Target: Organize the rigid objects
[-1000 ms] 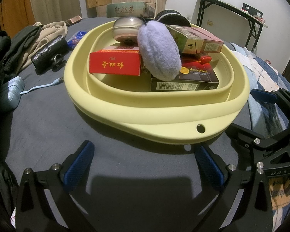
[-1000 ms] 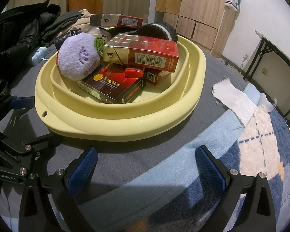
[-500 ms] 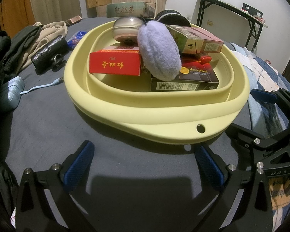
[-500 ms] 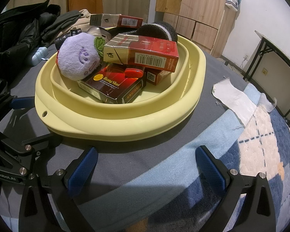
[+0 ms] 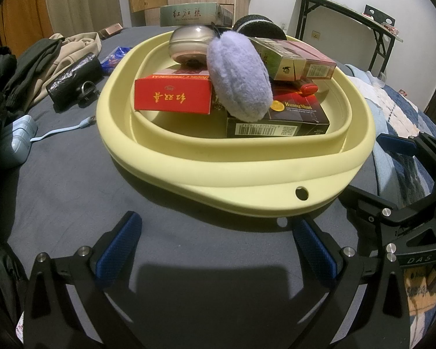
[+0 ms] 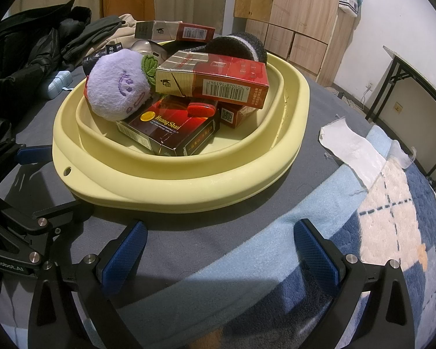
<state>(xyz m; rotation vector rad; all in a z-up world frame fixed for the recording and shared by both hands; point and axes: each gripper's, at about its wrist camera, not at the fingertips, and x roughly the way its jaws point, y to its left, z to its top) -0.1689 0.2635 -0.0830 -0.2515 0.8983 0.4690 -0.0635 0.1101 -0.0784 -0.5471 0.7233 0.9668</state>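
A pale yellow basin (image 5: 247,171) (image 6: 189,186) sits on a grey bedsheet. It holds a red box (image 5: 173,99), a dark Huang Shan box (image 5: 287,116) (image 6: 171,128), a red-and-tan carton (image 5: 299,64) (image 6: 215,81), a purple plush toy (image 5: 238,78) (image 6: 117,87), a silver round tin (image 5: 191,43) and a red lighter (image 6: 202,110). My left gripper (image 5: 215,247) is open and empty, just in front of the basin. My right gripper (image 6: 218,250) is open and empty, in front of the basin's other side.
A dark slipper (image 6: 238,48) leans at the basin's far rim. A green box (image 5: 194,14) and another carton (image 6: 174,30) lie behind. Clothes (image 5: 37,64), a black pouch (image 5: 72,78) and a blue charger (image 5: 17,139) lie left. A checked blanket (image 6: 392,218) lies right.
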